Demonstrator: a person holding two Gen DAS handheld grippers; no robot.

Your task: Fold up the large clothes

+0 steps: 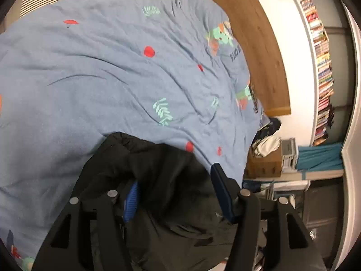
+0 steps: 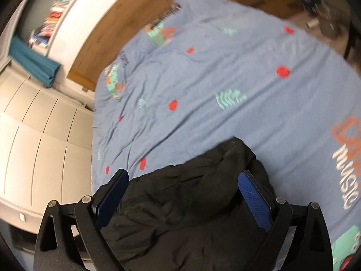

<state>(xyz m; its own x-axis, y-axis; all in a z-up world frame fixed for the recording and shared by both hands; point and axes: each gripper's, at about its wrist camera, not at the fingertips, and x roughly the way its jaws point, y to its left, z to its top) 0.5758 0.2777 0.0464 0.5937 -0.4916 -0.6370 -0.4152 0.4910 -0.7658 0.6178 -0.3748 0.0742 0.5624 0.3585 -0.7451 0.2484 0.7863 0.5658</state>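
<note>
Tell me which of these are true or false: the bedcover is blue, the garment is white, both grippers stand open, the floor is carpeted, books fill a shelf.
1. The bedcover is blue with red dots. True.
2. The garment is white. False: it is black.
3. The left gripper and right gripper both stand open. True: the pads stand apart, with the garment lying between them.
4. The floor is carpeted. False: what shows beside the bed is pale drawer fronts.
5. Books fill a shelf. True.

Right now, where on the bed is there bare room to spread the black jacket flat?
Bare blue bedspread stretches beyond the black jacket toward the wooden headboard. The near edge is crowded: the jacket is bunched there between both grippers' fingers.
</note>
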